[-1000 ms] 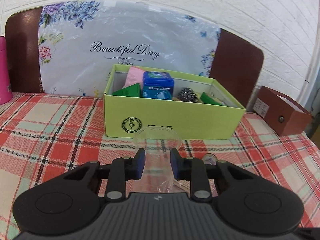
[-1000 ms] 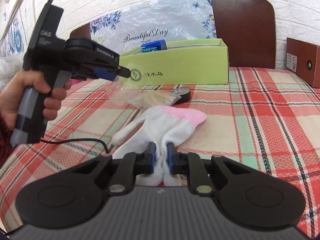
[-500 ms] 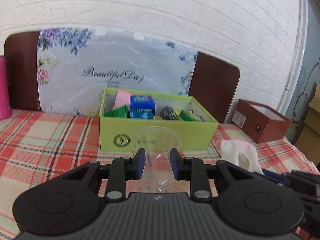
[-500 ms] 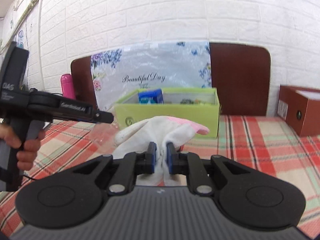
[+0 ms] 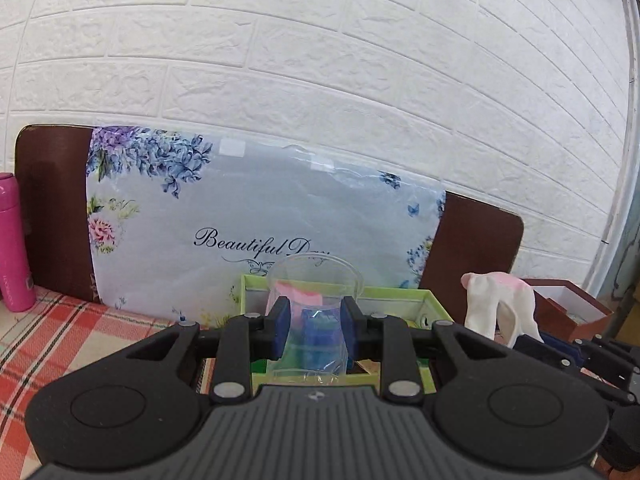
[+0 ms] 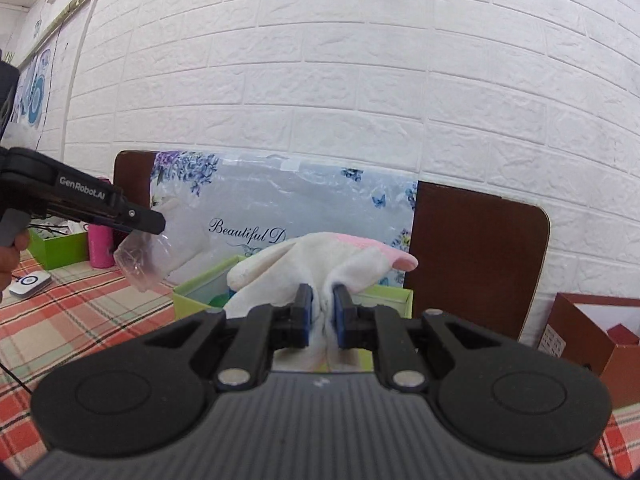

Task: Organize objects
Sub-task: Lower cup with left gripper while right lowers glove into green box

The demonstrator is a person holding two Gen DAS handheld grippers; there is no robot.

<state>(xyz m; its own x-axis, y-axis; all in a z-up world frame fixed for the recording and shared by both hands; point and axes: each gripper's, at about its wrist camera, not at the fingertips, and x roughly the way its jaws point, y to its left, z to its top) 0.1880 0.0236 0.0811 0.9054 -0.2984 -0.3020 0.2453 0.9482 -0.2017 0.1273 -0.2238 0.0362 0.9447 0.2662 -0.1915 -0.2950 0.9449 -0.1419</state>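
My left gripper (image 5: pixel 313 330) is shut on a clear plastic cup (image 5: pixel 314 292) and holds it in the air in front of the green box (image 5: pixel 404 300). The cup also shows in the right wrist view (image 6: pixel 146 258), held by the left gripper (image 6: pixel 154 226). My right gripper (image 6: pixel 320 312) is shut on a white glove with pink fingertips (image 6: pixel 320 264), lifted above the near edge of the green box (image 6: pixel 200 292). The glove hangs at the right in the left wrist view (image 5: pixel 496 304). A pink item and a blue box show inside the box through the cup.
A floral "Beautiful Day" board (image 5: pixel 256 224) and a brown chair back (image 6: pixel 476 256) stand behind the box against the white brick wall. A pink bottle (image 5: pixel 14 244) is at the far left, a brown box (image 6: pixel 588 328) at the right. A checked tablecloth (image 6: pixel 80 312) covers the table.
Both grippers have risen from the table and come closer to the green box, carrying the cup and the glove. The glove has left the tablecloth.
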